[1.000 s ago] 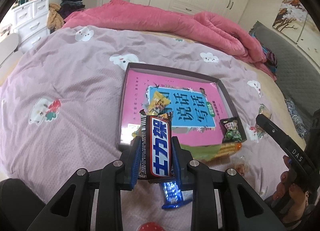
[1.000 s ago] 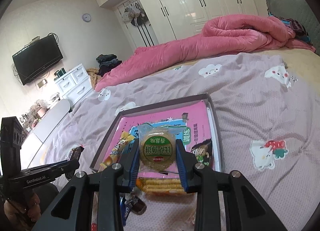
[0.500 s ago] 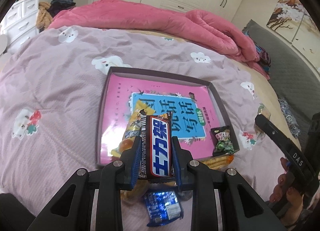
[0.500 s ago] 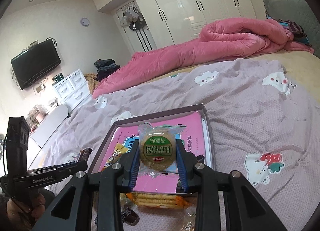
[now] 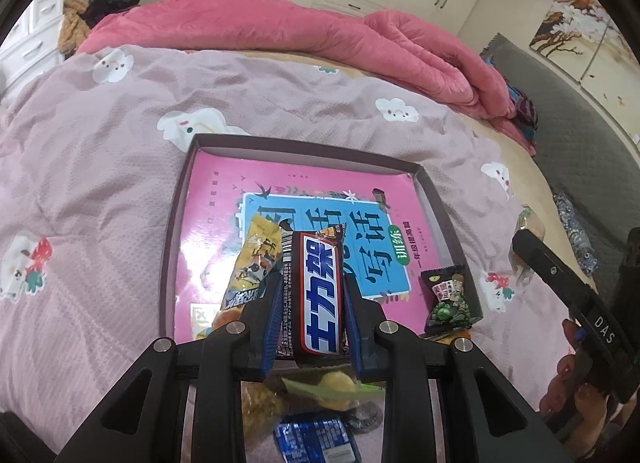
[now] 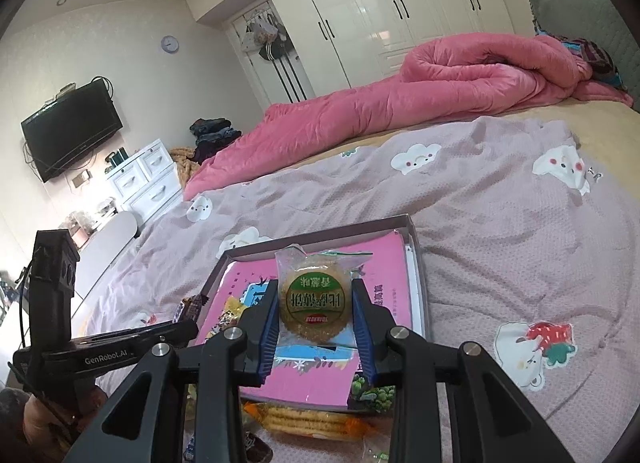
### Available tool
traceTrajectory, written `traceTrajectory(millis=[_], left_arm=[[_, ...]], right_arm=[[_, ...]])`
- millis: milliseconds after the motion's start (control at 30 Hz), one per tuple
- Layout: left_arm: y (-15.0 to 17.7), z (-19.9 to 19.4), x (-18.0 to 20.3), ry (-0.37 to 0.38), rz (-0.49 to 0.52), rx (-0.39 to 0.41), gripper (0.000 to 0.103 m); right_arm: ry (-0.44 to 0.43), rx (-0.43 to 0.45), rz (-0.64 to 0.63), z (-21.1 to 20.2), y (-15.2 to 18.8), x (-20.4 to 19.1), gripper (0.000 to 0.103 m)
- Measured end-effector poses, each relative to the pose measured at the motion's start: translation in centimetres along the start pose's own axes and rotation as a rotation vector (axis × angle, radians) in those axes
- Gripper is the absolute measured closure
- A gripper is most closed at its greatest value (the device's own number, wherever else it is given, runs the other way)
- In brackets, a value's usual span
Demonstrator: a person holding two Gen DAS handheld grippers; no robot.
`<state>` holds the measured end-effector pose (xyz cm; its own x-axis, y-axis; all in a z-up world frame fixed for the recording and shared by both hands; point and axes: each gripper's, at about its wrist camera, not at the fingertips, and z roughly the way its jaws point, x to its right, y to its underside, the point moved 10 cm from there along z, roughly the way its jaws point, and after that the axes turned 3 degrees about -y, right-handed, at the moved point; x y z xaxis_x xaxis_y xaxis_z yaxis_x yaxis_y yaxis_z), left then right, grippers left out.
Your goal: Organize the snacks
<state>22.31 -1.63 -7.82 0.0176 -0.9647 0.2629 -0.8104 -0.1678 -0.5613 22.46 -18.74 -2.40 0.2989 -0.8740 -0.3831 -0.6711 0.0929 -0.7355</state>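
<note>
My left gripper (image 5: 313, 299) is shut on a dark chocolate bar (image 5: 318, 295) with white and blue lettering, held over the near edge of a shallow dark box (image 5: 304, 145) lined with a pink book. A yellow snack packet (image 5: 254, 263) and a green pea packet (image 5: 448, 299) lie inside the box. My right gripper (image 6: 315, 303) is shut on a round cracker in clear wrap (image 6: 314, 297), held above the same box (image 6: 412, 231). The left gripper (image 6: 192, 307) shows at the lower left of the right wrist view.
The box lies on a mauve bedspread (image 5: 100, 167) with cloud prints. A blue packet (image 5: 316, 439), a yellow-green packet (image 5: 328, 387) and a cracker sleeve (image 6: 304, 419) lie before the box. A pink quilt (image 6: 400, 99) is heaped at the back. A person's hand (image 5: 576, 399) grips the right tool.
The left gripper has carried the chocolate bar forward and lower, over the box's near edge. The right gripper has drifted slightly with the cracker still held.
</note>
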Motion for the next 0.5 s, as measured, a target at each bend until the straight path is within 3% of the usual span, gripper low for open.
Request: traceTrajectory(millis=[500], left_arm=[[1.0, 4.5, 0.5, 0.003, 0.052, -0.073, 0.074]], right_arm=[[-0.028, -0.115, -0.037, 3.7, 2.7, -1.4, 0.069]])
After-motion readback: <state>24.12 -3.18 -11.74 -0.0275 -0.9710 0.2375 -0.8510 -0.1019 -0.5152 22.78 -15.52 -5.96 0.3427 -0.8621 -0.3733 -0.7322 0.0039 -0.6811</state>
